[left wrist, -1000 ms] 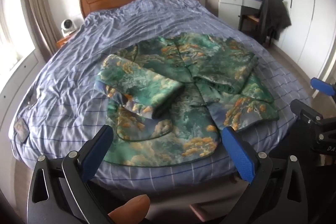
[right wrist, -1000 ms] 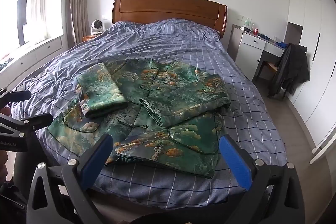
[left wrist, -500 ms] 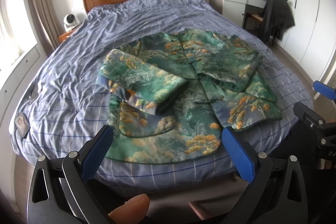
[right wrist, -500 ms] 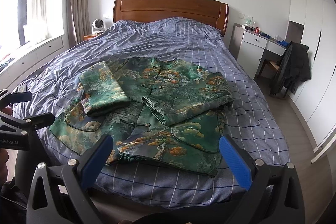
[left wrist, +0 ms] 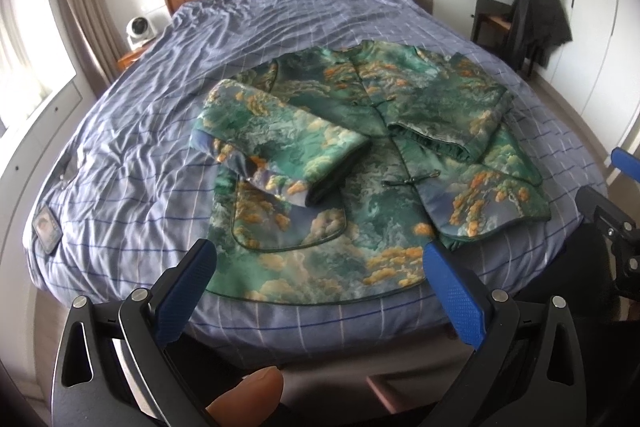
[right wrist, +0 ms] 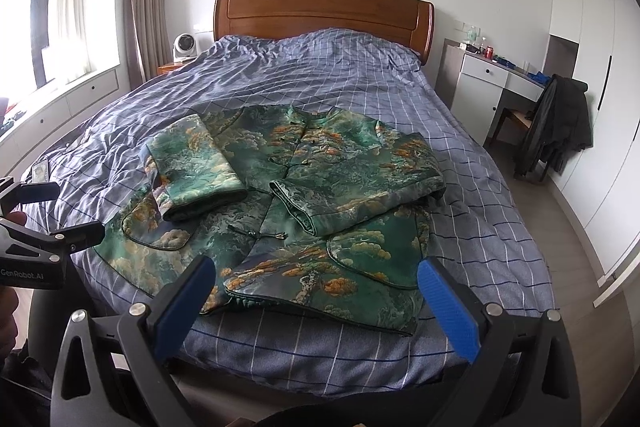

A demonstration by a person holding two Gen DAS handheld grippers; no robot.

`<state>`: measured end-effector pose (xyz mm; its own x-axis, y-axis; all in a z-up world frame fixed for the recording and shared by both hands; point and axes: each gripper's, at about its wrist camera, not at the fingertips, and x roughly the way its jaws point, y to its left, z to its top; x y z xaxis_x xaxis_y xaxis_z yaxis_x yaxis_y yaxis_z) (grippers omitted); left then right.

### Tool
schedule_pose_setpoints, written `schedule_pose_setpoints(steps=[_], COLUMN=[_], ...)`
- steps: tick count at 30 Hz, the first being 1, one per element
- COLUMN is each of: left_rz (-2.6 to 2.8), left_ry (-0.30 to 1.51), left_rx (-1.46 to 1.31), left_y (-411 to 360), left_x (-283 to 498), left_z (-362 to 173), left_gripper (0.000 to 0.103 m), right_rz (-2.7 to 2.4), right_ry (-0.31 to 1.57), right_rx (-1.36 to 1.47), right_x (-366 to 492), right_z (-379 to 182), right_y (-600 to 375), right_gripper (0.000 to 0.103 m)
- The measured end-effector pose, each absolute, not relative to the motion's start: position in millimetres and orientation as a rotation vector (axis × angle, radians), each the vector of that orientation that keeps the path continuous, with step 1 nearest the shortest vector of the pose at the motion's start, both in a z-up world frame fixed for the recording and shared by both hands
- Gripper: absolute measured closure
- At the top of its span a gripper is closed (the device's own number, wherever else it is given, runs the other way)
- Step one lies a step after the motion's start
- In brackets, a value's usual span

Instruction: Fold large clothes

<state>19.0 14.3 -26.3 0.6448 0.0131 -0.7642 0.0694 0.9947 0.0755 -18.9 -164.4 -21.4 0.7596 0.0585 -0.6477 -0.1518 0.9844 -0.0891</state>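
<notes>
A green jacket with an orange and white cloud print [left wrist: 372, 163] lies flat, front up, on the near half of the bed; it also shows in the right wrist view [right wrist: 304, 203]. Both sleeves are folded in across its front, the left sleeve [left wrist: 280, 143] and the right sleeve [right wrist: 356, 195]. My left gripper [left wrist: 318, 259] is open and empty, held over the jacket's near hem. My right gripper [right wrist: 316, 277] is open and empty, above the hem's right part. The left gripper's body shows at the left edge of the right wrist view [right wrist: 40, 247].
The bed has a blue checked cover [right wrist: 472, 187] and a wooden headboard [right wrist: 320, 11]. A white fan [right wrist: 184, 47] stands on the nightstand at the left. A white desk [right wrist: 492, 83] and a chair with a dark coat [right wrist: 560, 131] stand at the right. A phone [left wrist: 46, 229] lies at the bed's left edge.
Both grippers have moved a little forward toward the jacket's near hem, which now looks closer. The jacket has not moved and both grippers stay open.
</notes>
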Motion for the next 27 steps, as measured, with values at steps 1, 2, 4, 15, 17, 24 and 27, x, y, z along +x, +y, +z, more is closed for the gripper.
schedule_pose_setpoints(steps=[1,2,4,15,17,24,27], left_rz=[-0.032,-0.031,-0.032,-0.030,-0.031,-0.031,-0.033], left_ry=[0.869,0.869,0.868,0.869,0.868,0.868,0.865], left_rx=[0.101,0.101,0.101,0.101,0.100,0.104,0.102], left_y=[14.6,14.5,14.8,18.0,17.4,17.4,19.0], left_x=[18.9,19.0,18.6,19.2,19.6,19.6,19.9], left_z=[-26.2,-26.4,-26.3,-28.2,-27.6,-27.8,-28.3], left_gripper=[0.000,0.000,0.000,0.000,0.000,0.000,0.000], right_rz=[0.115,0.114,0.113,0.117,0.117,0.117,0.117], right_ry=[0.699,0.699,0.698,0.711,0.710,0.709,0.710], right_rx=[-0.141,-0.139,-0.137,-0.136,-0.135,-0.136,-0.136], right_x=[-18.7,-18.9,-18.8,-14.8,-15.4,-15.3,-15.6], right_z=[-21.4,-21.6,-21.9,-24.0,-24.1,-24.2,-23.7], right_y=[-163.8,-164.3,-164.3,-163.8,-163.7,-163.6,-163.5], right_gripper=[0.000,0.000,0.000,0.000,0.000,0.000,0.000])
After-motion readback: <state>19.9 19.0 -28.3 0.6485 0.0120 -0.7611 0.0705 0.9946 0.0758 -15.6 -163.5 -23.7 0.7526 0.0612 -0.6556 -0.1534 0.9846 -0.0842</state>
